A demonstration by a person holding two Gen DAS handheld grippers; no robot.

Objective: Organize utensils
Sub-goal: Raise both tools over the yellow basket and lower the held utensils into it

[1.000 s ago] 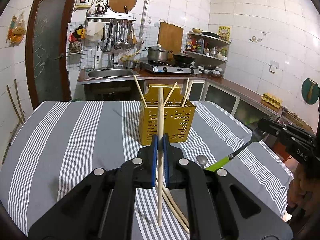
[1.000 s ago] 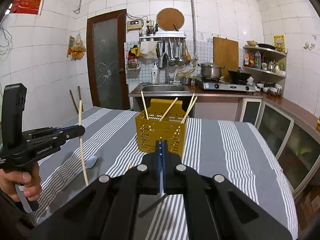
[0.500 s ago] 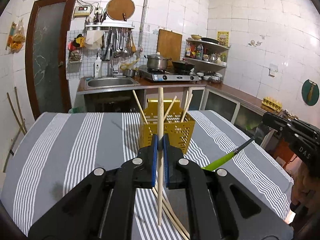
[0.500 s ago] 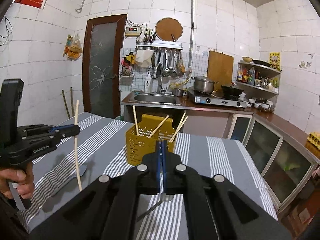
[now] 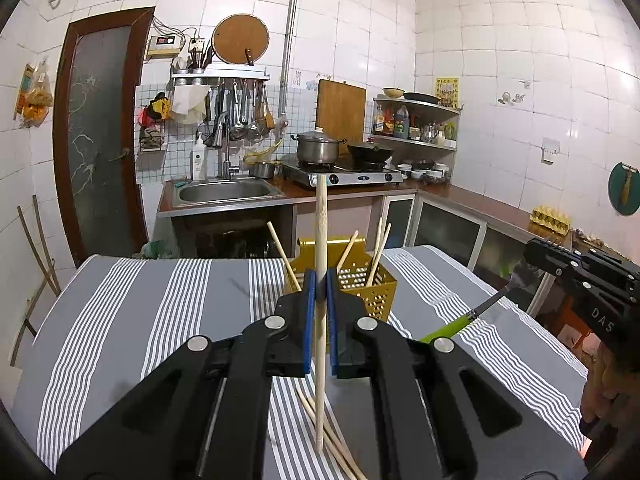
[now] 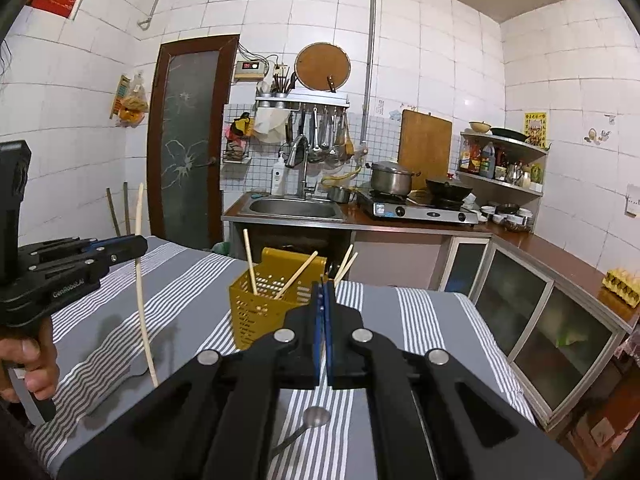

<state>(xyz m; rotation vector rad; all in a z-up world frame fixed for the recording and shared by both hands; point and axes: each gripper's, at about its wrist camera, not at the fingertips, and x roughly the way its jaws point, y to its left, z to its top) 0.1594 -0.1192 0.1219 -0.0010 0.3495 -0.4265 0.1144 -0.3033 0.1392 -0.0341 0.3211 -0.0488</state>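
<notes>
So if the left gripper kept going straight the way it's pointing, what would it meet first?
Probably the yellow utensil basket: it stands directly beyond the left gripper, which is shut on an upright chopstick. Depth is uncertain, so it might pass just above.

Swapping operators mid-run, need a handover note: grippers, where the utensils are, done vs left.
Left gripper: shut on a chopstick, held upright above the table.
Right gripper: shut on a green-handled fork, tines poking out beyond the jaws.
Yellow holder stands mid-table, straight ahead of both grippers.
Done: four chopsticks already stand in the holder.
Left: drop in the held chopstick and the fork; then the loose chopsticks lying on the cloth under the left gripper, and a spoon lying under the right one.
</notes>
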